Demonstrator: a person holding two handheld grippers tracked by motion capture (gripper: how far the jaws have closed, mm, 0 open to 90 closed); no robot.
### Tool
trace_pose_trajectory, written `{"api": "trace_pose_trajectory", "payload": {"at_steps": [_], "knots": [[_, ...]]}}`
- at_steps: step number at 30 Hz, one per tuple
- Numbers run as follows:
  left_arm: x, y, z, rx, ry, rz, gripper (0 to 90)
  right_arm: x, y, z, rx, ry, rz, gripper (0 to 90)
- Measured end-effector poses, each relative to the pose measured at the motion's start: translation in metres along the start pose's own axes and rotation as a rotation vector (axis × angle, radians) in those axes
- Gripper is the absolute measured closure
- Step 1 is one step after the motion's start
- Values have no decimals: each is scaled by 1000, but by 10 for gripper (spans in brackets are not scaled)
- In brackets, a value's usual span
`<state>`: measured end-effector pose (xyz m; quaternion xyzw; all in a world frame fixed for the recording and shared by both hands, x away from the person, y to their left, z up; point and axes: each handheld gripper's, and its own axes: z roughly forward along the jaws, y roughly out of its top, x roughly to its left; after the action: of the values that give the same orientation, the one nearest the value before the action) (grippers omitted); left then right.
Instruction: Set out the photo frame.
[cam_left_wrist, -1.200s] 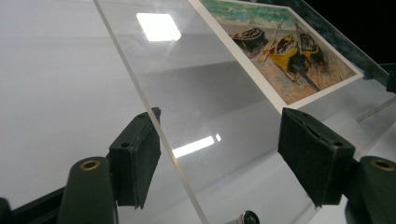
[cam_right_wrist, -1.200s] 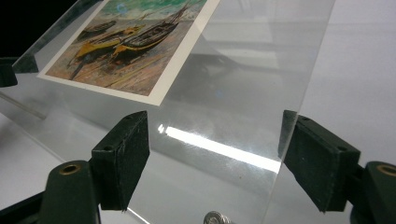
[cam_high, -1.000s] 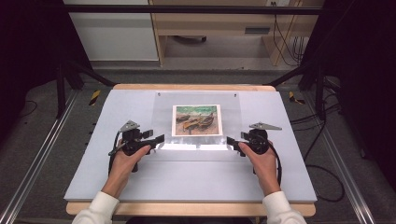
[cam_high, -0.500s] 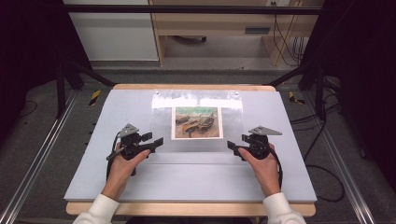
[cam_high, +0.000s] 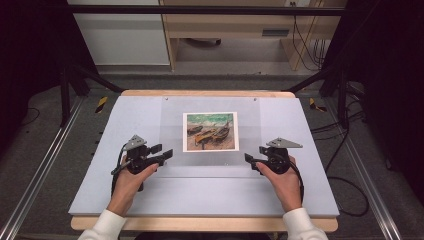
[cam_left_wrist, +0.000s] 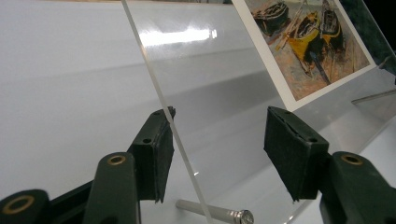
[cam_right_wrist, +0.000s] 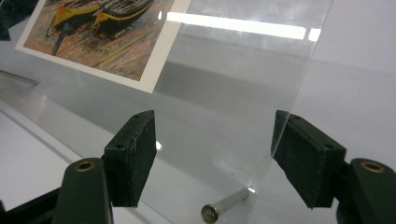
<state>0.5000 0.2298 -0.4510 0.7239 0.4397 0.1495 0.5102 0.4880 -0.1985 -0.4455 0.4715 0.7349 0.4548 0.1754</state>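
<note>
A clear acrylic panel (cam_high: 212, 162) lies on the pale blue mat (cam_high: 120, 117) with a print of boats (cam_high: 210, 131) under it. My left gripper (cam_high: 162, 152) is at the panel's near left corner and my right gripper (cam_high: 249, 159) at its near right corner. In the left gripper view the jaws (cam_left_wrist: 219, 119) straddle the panel's edge (cam_left_wrist: 154, 79) and a metal pin (cam_left_wrist: 215, 213); they have just been closing, and the right pad stands apart. In the right gripper view the jaws (cam_right_wrist: 213, 119) have just been closing around the other corner and its pin (cam_right_wrist: 226, 205), without pressing.
The mat sits on a wooden table (cam_high: 200, 224) with dark frame rails (cam_high: 45, 165) on both sides. Cables (cam_high: 345, 180) trail on the floor at the right. A cabinet and shelf (cam_high: 225, 35) stand beyond the far edge.
Both hands stay almost where they were. The jaws of each gripper look a little narrower around the panel's near corners.
</note>
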Motion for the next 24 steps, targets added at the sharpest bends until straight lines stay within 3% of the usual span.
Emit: {"api": "trace_pose_trajectory", "payload": {"at_steps": [6,24], "knots": [[-1,0,-1,-4,9,-16,437,0,0,0,2,2,-1,325],[-8,-6,-12,-1,23,10,502,6,-7,-12,12,-25,-42,415]]}}
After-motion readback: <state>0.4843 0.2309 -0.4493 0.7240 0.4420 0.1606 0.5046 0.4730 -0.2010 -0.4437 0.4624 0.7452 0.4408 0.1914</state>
